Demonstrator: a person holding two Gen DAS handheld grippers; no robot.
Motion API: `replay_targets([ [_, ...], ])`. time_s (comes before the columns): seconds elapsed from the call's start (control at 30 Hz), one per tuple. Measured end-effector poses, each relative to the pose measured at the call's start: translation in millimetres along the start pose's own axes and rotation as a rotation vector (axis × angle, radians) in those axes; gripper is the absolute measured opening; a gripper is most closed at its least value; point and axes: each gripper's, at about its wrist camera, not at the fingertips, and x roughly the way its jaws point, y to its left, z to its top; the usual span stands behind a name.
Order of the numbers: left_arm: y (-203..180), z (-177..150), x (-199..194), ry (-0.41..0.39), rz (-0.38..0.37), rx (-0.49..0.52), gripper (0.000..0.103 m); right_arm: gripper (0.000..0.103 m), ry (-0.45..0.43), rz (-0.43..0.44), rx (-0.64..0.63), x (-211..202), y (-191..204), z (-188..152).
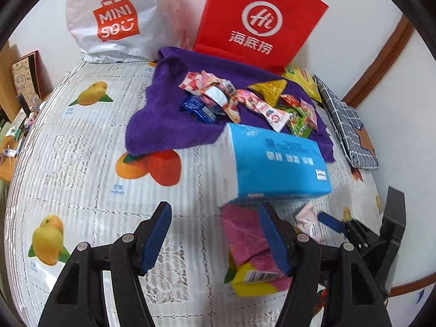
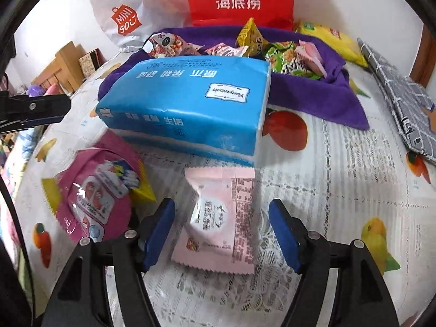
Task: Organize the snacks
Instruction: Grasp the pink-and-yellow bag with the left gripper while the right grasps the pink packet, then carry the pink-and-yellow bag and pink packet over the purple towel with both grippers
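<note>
Most snacks point(image 1: 245, 100) already lie heaped on the purple towel point(image 1: 152, 125) behind the blue tissue pack point(image 2: 188, 103). In front of that pack, two remain: the pink packet point(image 2: 218, 218), between the right gripper's point(image 2: 222, 231) open jaws, untouched, and a magenta pouch point(image 1: 245, 239) beside the left gripper's point(image 1: 215, 237) empty, parted jaws.

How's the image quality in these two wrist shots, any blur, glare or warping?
Left wrist view: strong fisheye bending with dark corners, the blue tissue pack slightly smeared. Right wrist view: same warping, the pale pink snack packet fairly sharp, a small glare spot on the magenta packet.
</note>
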Motion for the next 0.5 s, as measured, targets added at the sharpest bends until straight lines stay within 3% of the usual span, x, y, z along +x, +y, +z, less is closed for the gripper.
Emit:
replay_targets([
  [0.03, -2.9, -1.6, 0.5, 0.005, -0.001, 0.009, 0.065, 0.042, -0.010, -0.033, -0.021, -0.8, 1.8, -0.5],
  [0.1, -11.4, -4.8, 1.8, 0.012, -0.010, 0.035, 0.065, 0.036, -0.008, -0.017, -0.014, -3.3, -2.7, -0.7],
  [0.23, -30.0, -12.2, 11.7, 0.048, -0.017, 0.073, 0.067, 0.035, -0.040, -0.033, 0.041, -18.3, -22.5, -8.7],
  [0.37, -39.5, -12.2, 26.6, 0.080, -0.026, 0.037, 0.070, 0.035, -0.062, -0.058, 0.079, -34.5, -44.2, -17.6],
  [0.5, -52.0, -12.9, 41.5, 0.102, -0.009, 0.061, 0.079, 0.035, -0.077, -0.070, 0.118, -45.0, -64.5, -27.2],
])
